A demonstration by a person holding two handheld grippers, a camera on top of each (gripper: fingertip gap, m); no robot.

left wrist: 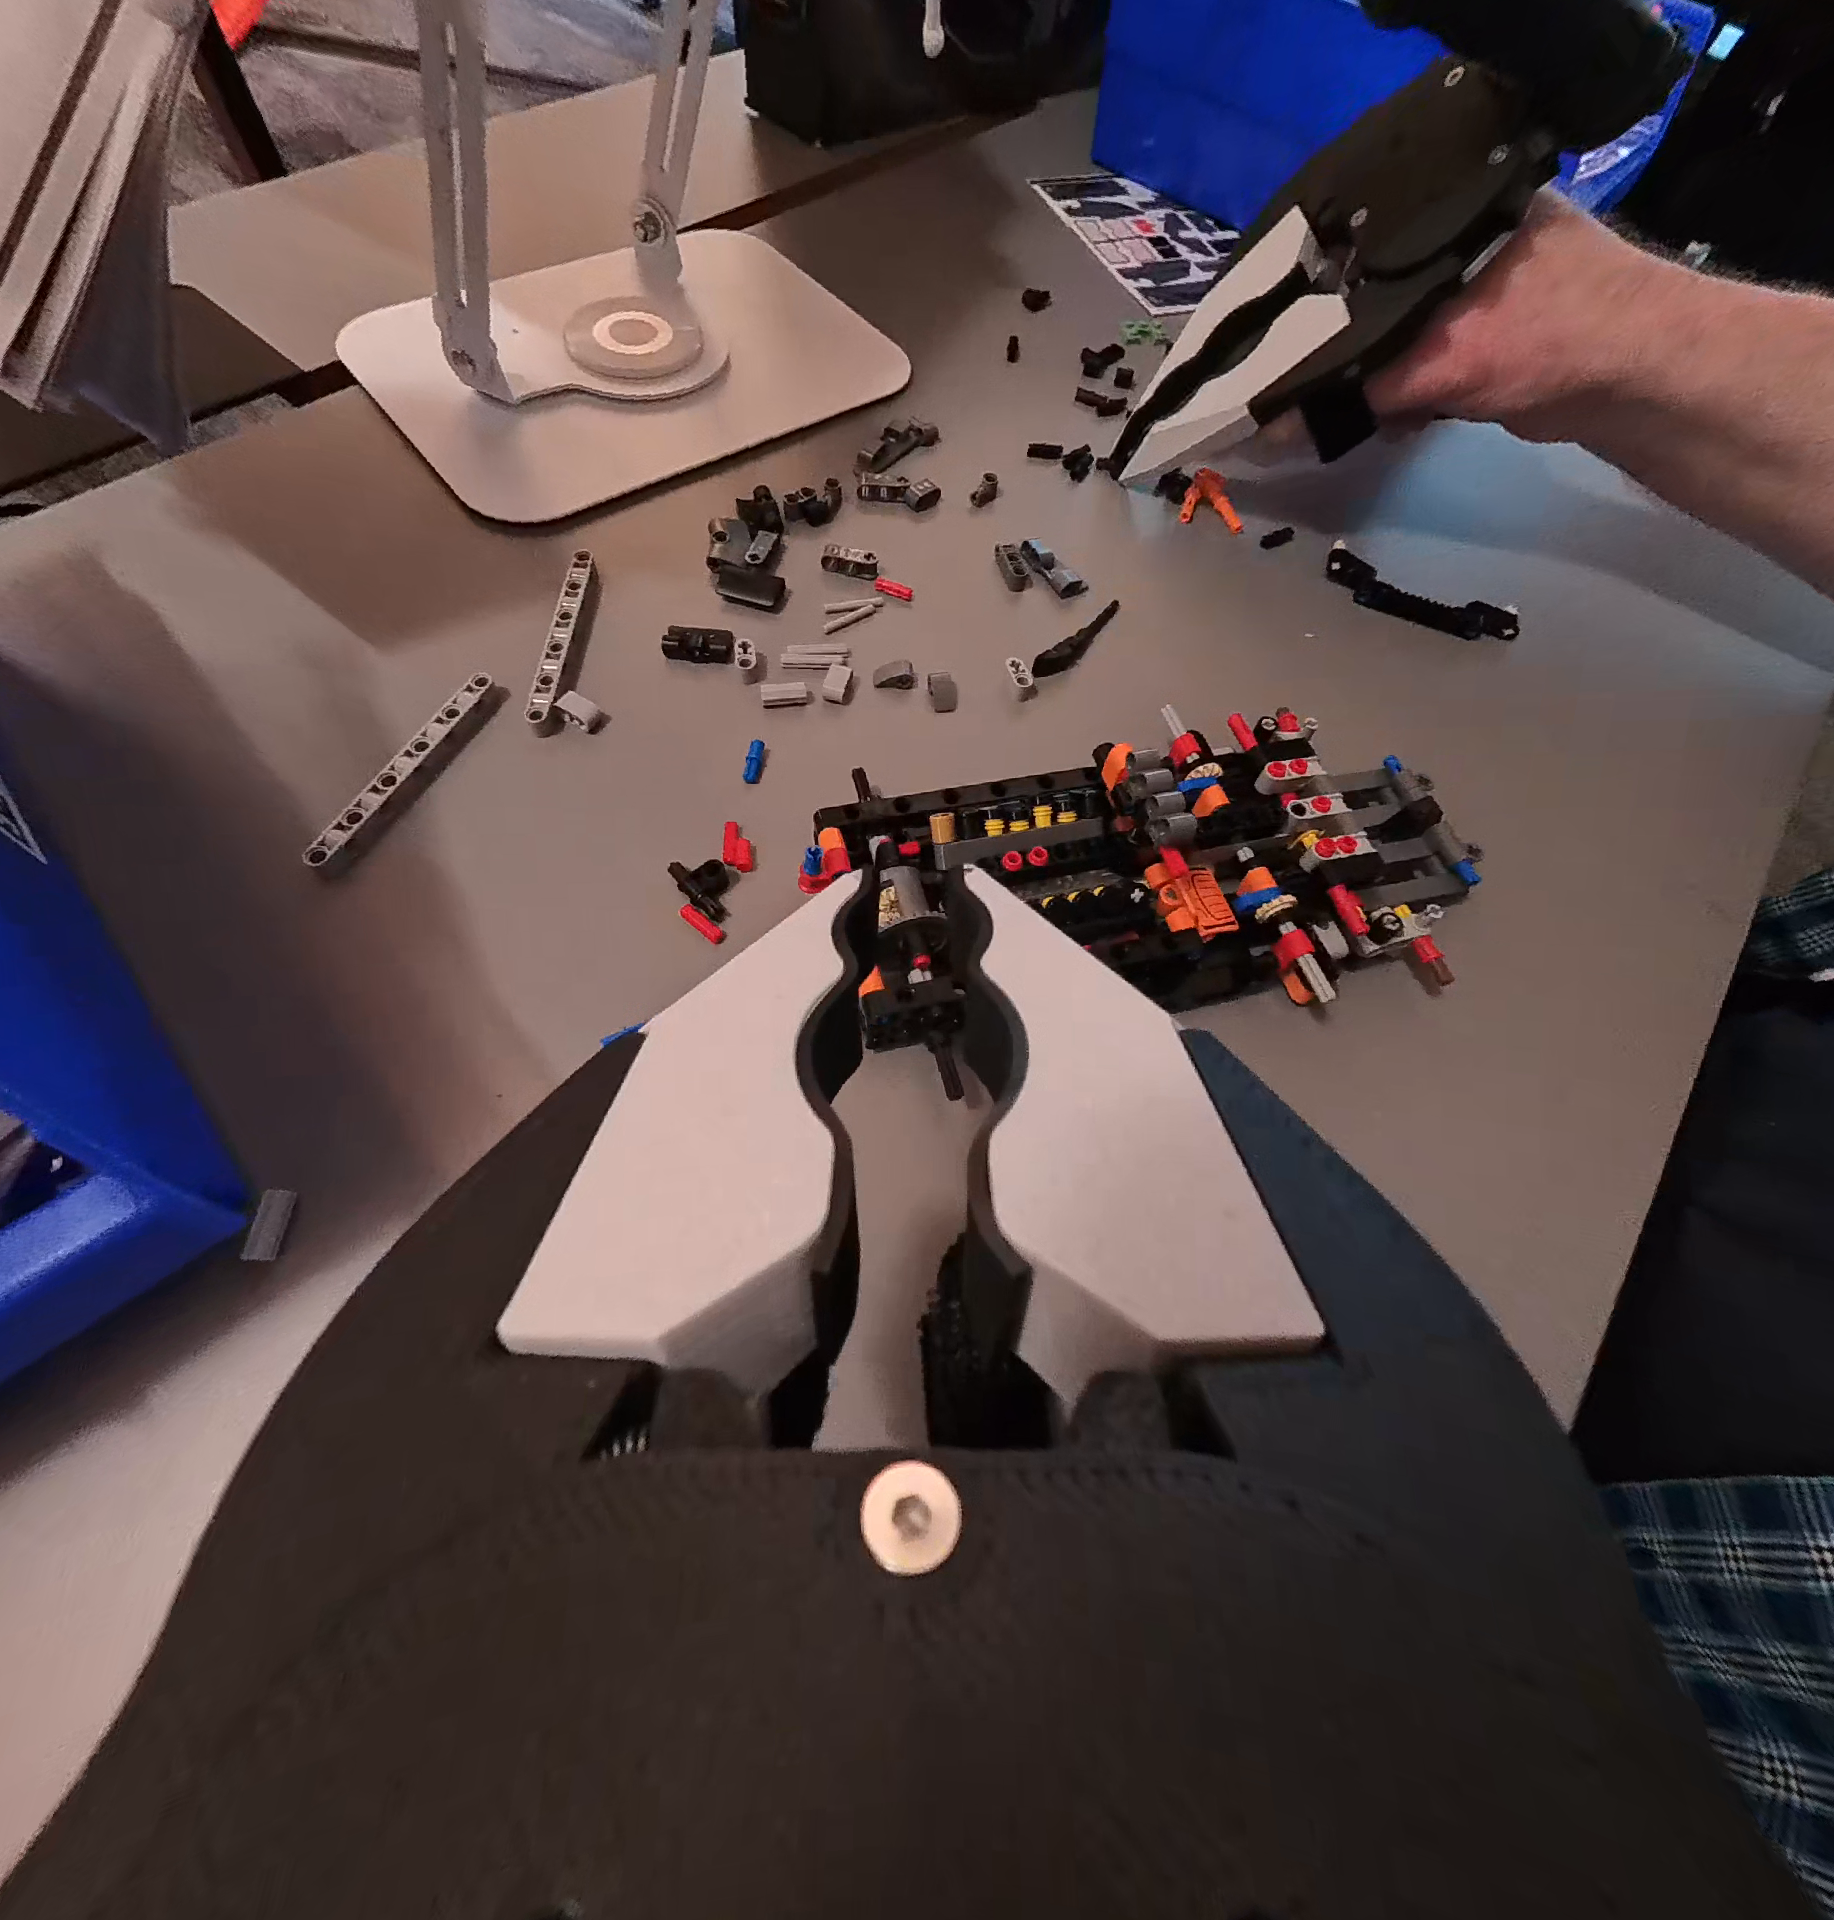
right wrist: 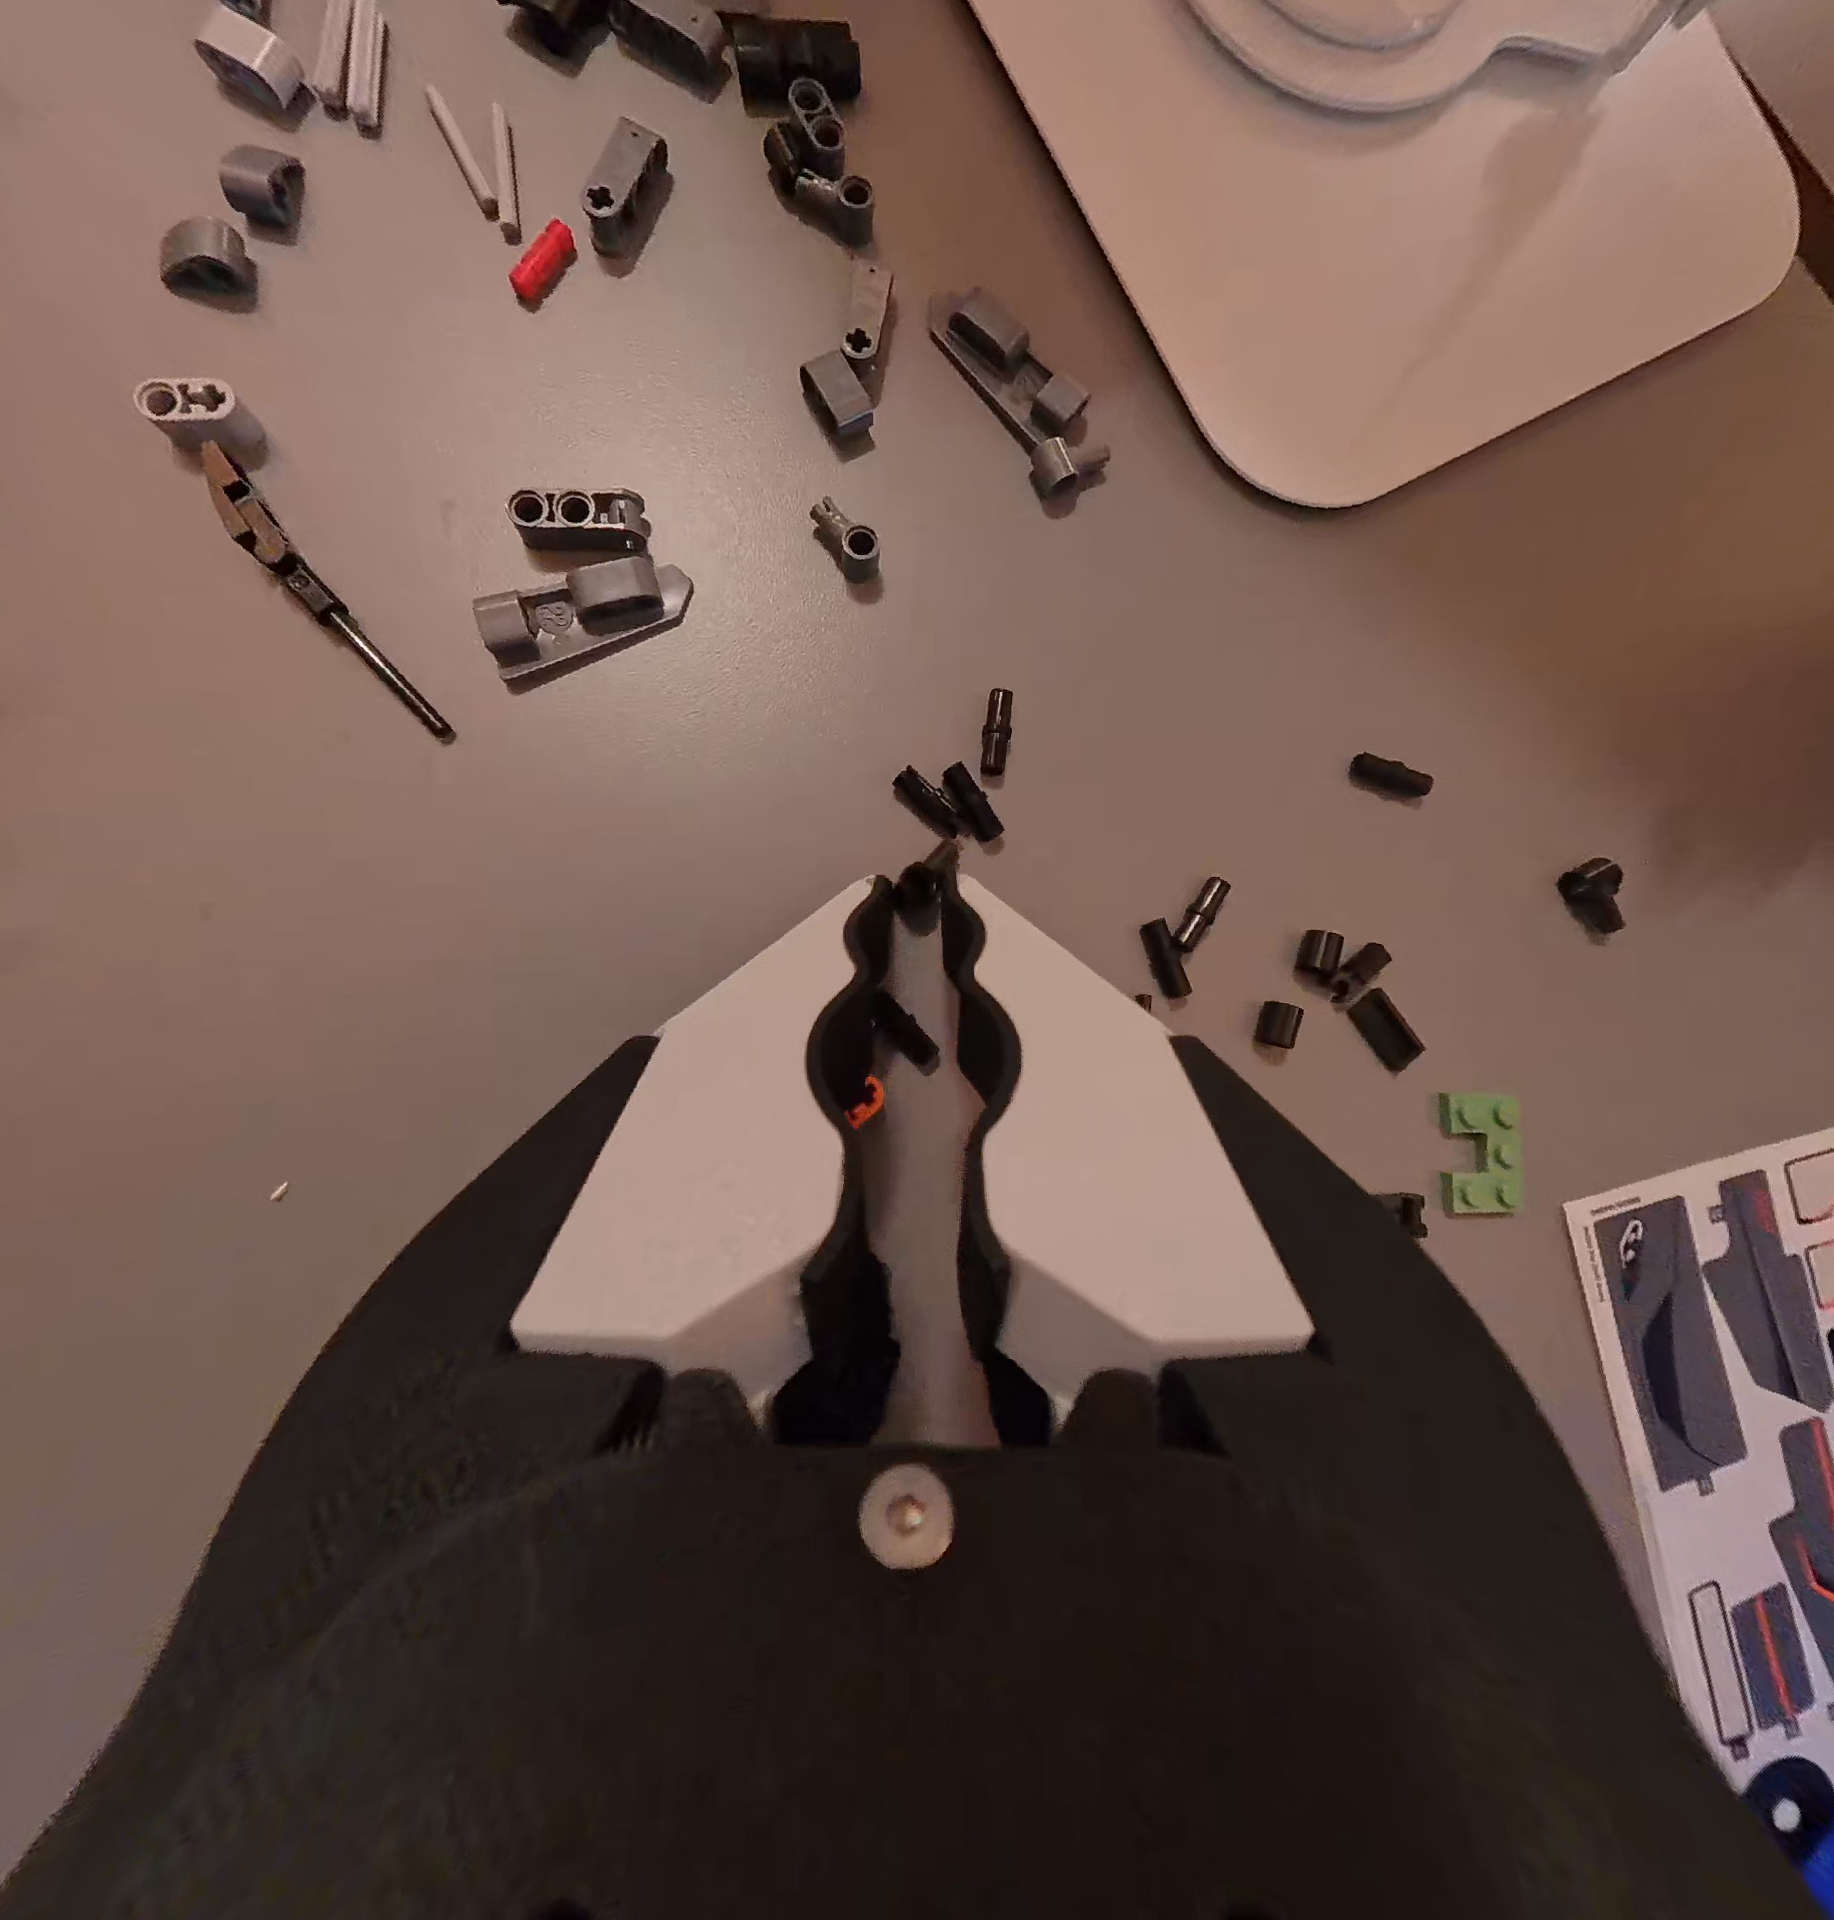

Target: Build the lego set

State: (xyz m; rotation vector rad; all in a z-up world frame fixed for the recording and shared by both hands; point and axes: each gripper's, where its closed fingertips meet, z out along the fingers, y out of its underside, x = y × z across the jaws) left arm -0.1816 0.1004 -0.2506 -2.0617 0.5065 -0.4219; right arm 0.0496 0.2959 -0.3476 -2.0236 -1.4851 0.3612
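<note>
In the left wrist view my left gripper point(left wrist: 915, 878) is shut on a small black, grey and orange sub-assembly point(left wrist: 908, 966), held just in front of the left end of the large multicoloured chassis point(left wrist: 1152, 852). Loose grey and black parts point(left wrist: 788, 582) lie beyond. My right gripper point(left wrist: 1126, 468) points down at the table among black pins at the far right. In the right wrist view my right gripper point(right wrist: 918, 883) is shut on a black pin point(right wrist: 915, 888) at its tips. More black pins point(right wrist: 949, 795) lie just ahead, and another point(right wrist: 905, 1029) shows through the finger gap.
A white stand base point(left wrist: 622, 364) sits at the back, also in the right wrist view point(right wrist: 1412, 260). Blue bins stand at the left point(left wrist: 61, 1039) and back right point(left wrist: 1204, 104). A sticker sheet point(right wrist: 1744, 1403) and a green plate point(right wrist: 1479, 1153) lie to the right. Two long grey beams point(left wrist: 404, 774) lie to the left. The gap from one gripper's tips to the other's is roughly 30 cm. The green plate point(right wrist: 1479, 1153) is closer to my right gripper, around 12 cm from its tips; the left tips are 45 cm off. The left camera catches it too, in the left wrist view point(left wrist: 1146, 332).
</note>
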